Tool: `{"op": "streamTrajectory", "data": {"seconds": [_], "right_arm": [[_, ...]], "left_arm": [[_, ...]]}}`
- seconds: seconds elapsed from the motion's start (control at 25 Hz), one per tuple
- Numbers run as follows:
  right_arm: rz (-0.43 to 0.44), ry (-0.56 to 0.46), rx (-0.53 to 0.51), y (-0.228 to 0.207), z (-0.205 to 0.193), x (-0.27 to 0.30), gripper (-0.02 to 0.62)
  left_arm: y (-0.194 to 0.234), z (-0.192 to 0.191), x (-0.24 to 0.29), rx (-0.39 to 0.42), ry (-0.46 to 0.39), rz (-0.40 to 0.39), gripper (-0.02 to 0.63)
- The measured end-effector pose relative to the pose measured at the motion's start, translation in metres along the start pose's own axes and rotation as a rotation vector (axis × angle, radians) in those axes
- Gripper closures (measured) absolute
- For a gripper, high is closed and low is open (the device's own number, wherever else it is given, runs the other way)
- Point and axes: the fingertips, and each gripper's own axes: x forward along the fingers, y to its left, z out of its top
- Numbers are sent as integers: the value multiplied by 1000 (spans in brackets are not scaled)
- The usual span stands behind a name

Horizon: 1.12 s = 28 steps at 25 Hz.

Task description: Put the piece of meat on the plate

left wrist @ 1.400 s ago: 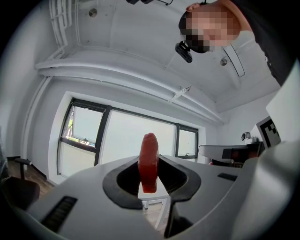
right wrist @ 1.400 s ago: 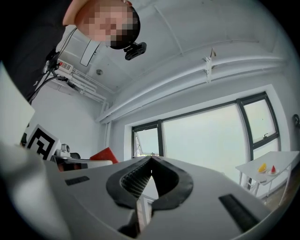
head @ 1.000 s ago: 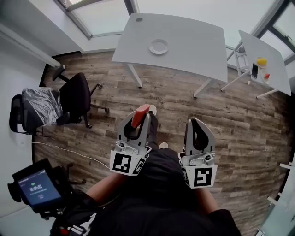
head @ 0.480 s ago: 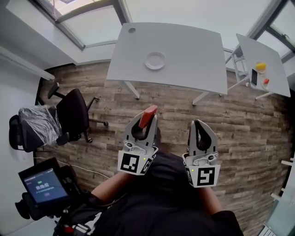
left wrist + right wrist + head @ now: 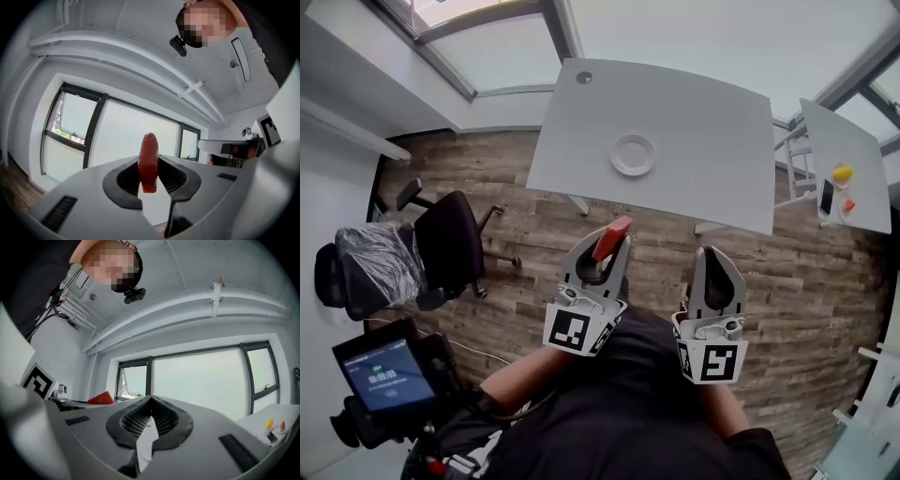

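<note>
Progress: pickup looks done, delivery not. Scanning the head view from the left: chair (image 5: 450,220) on the wood floor, off-task. Next, left gripper (image 5: 614,246), held level over the floor in front of the person's body, short of the table (image 5: 712,103). Its jaws are partway closed and clamped on the meat (image 5: 612,237). In the left gripper view the red slab stands on edge between the pads, gripped by its flat faces, with its top poking above the jaw tips. Plate (image 5: 633,155) sits bare on the table, ahead of the meat and a shade to its right, well apart from it, with the table's near edge in between. Right gripper (image 5: 714,253) hangs level beside the left one, its jaws closed tip to tip with nothing between them. Far right, a second table (image 5: 862,141) carries small yellow and red things, not part of this job. Judgement on what is left: carry the meat over the near edge, bring it above the plate, lower it, open the jaws.
</note>
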Motion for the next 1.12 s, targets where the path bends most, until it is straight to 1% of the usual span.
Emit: {"op": "streamTrajectory", "data": {"seconds": [0.2, 0.32, 0.56, 0.68, 0.92, 1.0, 1.12], "right_arm": [[-5, 48, 15, -4, -15, 48, 592], [10, 64, 1, 6, -18, 75, 592], [22, 86, -10, 20, -28, 121, 592], [18, 89, -25, 18, -27, 135, 592], [9, 97, -35, 19, -32, 161, 592], [21, 104, -37, 21, -35, 167, 592], [57, 108, -36, 27, -36, 169, 592]], "left_arm": [[35, 1, 27, -3, 30, 23, 511], [53, 4, 38, -17, 28, 21, 511], [88, 9, 58, -19, 16, 9, 511], [100, 12, 71, -11, 18, 12, 511], [123, 13, 90, -21, 12, 7, 511], [127, 12, 93, -23, 2, 12, 511], [131, 7, 92, -46, 21, 34, 511]]}}
